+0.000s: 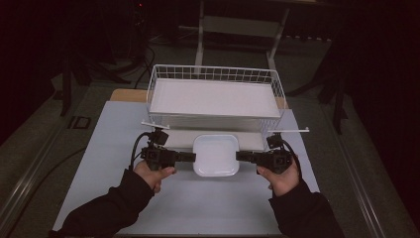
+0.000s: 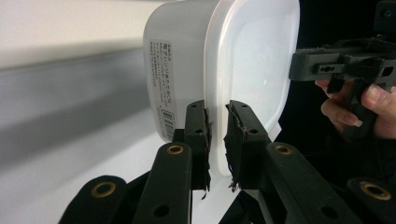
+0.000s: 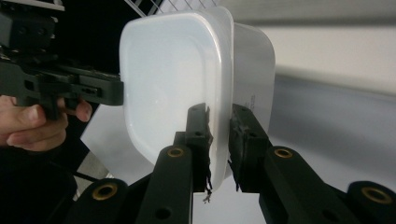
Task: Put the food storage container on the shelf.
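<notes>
Jaws first: on our left gripper (image 1: 185, 157) they are pinched nearly together on the rim of the white plastic container (image 1: 215, 154), and in the left gripper view the frayed pads (image 2: 203, 140) press on that rim from either side while the tub's body, with a printed label (image 2: 163, 91) on its wall, bulges out to the left. Our right gripper (image 1: 243, 155) does the same on the opposite edge; in the right gripper view its pads (image 3: 201, 140) are clamped on the rim with the tub's open mouth turned left and its body to the right.

From above, we see the container held level between the two grippers, mouth up, with one gripper at its left edge and the other at its right. Our left hand (image 1: 153, 172) and right hand (image 1: 281, 177) come in from the near side in dark sleeves, each wrapped round a grip. Below the tub lies the pale counter (image 1: 114, 148).

Just beyond the container stands a white wire basket (image 1: 216, 73), its near wall close behind the tub, with a flat white liner (image 1: 213, 96) on its floor. Behind it the room is dark; a light metal frame (image 1: 237, 25) stands on the floor farther back.
</notes>
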Demonstrator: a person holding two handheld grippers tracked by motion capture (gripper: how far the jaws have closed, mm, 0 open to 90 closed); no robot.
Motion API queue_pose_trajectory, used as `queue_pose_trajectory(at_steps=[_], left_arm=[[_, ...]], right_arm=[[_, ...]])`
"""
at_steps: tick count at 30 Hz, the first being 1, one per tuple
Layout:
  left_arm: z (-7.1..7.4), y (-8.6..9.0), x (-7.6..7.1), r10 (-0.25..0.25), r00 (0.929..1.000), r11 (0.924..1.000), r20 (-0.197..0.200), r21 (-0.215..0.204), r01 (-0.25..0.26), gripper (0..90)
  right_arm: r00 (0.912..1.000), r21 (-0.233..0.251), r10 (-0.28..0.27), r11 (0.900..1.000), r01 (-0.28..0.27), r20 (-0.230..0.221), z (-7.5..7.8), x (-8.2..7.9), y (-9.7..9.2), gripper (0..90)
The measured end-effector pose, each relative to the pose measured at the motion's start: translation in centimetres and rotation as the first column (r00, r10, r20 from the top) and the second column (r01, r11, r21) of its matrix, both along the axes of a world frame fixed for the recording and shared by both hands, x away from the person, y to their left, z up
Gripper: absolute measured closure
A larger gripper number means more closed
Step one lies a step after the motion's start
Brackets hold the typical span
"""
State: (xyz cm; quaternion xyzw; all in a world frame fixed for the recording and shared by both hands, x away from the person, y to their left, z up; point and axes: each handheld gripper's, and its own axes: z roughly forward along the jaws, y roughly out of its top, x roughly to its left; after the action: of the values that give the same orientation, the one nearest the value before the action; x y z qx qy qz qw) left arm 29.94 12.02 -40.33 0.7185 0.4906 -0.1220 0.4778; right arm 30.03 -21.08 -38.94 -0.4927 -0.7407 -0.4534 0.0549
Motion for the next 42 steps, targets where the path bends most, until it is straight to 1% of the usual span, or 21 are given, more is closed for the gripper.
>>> queue_pose_trajectory(at_steps=[1,2,6,8,9,10,11,13,14,16,19,22,26,27,29,31,34,37,39,40,42], left_arm=[[0.0,0.0,0.0,0.0,1.0,1.0,0.0,0.0,0.0,78.5],[0.8,0.0,0.2,0.001,0.9999,1.0,0.011,0.004,-0.001,78.4],[2.6,0.0,0.7,0.008,0.9989,0.9999,0.046,0.009,-0.008,78.4],[3.4,-0.1,1.0,0.011,0.9983,0.9999,0.057,-0.01,-0.011,78.5],[3.4,-0.1,1.0,0.011,0.9983,0.9999,0.057,-0.01,-0.011,78.5],[4.3,-0.3,1.4,0.016,0.997,0.9999,0.075,-0.003,-0.016,78.5],[4.9,-0.4,1.5,0.02,0.9956,0.9998,0.091,0.001,-0.02,78.5],[5.7,-0.4,2.0,0.019,0.9945,0.9998,0.103,-0.003,-0.018,78.5],[6.1,-0.4,2.2,0.015,0.9949,0.9999,0.099,0.0,-0.015,78.5],[6.7,-0.6,2.6,0.018,0.9938,0.9998,0.109,0.004,-0.019,78.5],[7.6,-0.7,3.3,0.021,0.9929,0.9998,0.117,0.003,-0.022,78.5],[8.2,-0.8,4.1,0.028,0.9919,0.9996,0.124,0.005,-0.029,78.5],[8.9,-1.1,5.2,0.043,0.9898,0.9989,0.136,0.012,-0.046,78.5],[9.0,-1.1,5.4,0.043,0.9885,0.9987,0.145,0.022,-0.047,78.6],[9.2,-1.2,5.7,0.046,0.9883,0.9984,0.145,0.026,-0.051,78.5],[9.5,-1.2,6.5,0.057,0.9888,0.9977,0.138,0.027,-0.062,78.5],[9.8,-1.2,7.2,0.08,0.9864,0.9961,0.143,0.026,-0.084,78.4],[10.0,-0.9,8.3,0.094,0.987,0.9947,0.13,0.028,-0.098,78.4],[10.1,-0.8,8.8,0.1,0.986,0.9936,0.134,0.04,-0.106,78.1],[10.1,-0.8,9.0,0.109,0.986,0.9928,0.127,0.036,-0.114,78.1],[10.1,-0.7,9.5,0.106,0.9862,0.9922,0.127,0.052,-0.113,77.9]], right_arm=[[0.9998,0.0,0.0,1.0,0.0,0.018,0.9,0.1,0.1,78.7],[0.9997,-0.005,0.001,1.0,-0.001,0.026,1.3,0.1,0.2,78.7],[0.9983,-0.004,-0.009,1.0,0.009,0.057,2.9,0.6,0.3,78.8],[0.997,0.005,-0.015,0.9999,0.015,0.076,3.8,0.9,0.1,78.8],[0.997,0.005,-0.015,0.9999,0.015,0.076,3.8,0.9,0.1,78.8],[0.9956,0.007,-0.023,0.9997,0.022,0.091,4.7,1.2,0.0,78.8],[0.9951,0.012,-0.027,0.9996,0.026,0.096,5.0,1.4,-0.1,78.8],[0.9939,0.018,-0.033,0.9994,0.031,0.105,5.8,1.7,-0.2,78.8],[0.9932,0.023,-0.035,0.9992,0.033,0.111,6.2,1.9,-0.2,78.9],[0.991,0.018,-0.044,0.999,0.042,0.126,6.9,2.2,-0.2,78.8],[0.9888,0.024,-0.051,0.9986,0.048,0.14,7.6,2.8,-0.3,78.8],[0.9869,0.031,-0.057,0.9982,0.052,0.151,8.1,3.6,-0.4,78.7],[0.9867,0.037,-0.067,0.9974,0.062,0.149,8.5,4.8,-0.5,78.6],[0.987,0.034,-0.065,0.9976,0.061,0.147,8.6,5.2,-0.5,78.5],[0.9873,0.034,-0.067,0.9974,0.063,0.144,8.7,5.6,-0.4,78.5],[0.9865,0.028,-0.07,0.9974,0.067,0.148,9.1,6.4,-0.3,78.3],[0.9862,0.025,-0.078,0.9968,0.075,0.146,9.5,7.5,-0.1,78.3],[0.9863,0.02,-0.085,0.9963,0.083,0.141,9.8,8.6,0.3,78.2],[0.9865,0.014,-0.085,0.9964,0.084,0.14,9.9,9.1,0.6,78.2],[0.9862,0.01,-0.089,0.996,0.088,0.14,10.0,9.5,0.8,78.1],[0.9864,0.005,-0.091,0.9958,0.091,0.137,10.1,9.9,1.0,78.1]])
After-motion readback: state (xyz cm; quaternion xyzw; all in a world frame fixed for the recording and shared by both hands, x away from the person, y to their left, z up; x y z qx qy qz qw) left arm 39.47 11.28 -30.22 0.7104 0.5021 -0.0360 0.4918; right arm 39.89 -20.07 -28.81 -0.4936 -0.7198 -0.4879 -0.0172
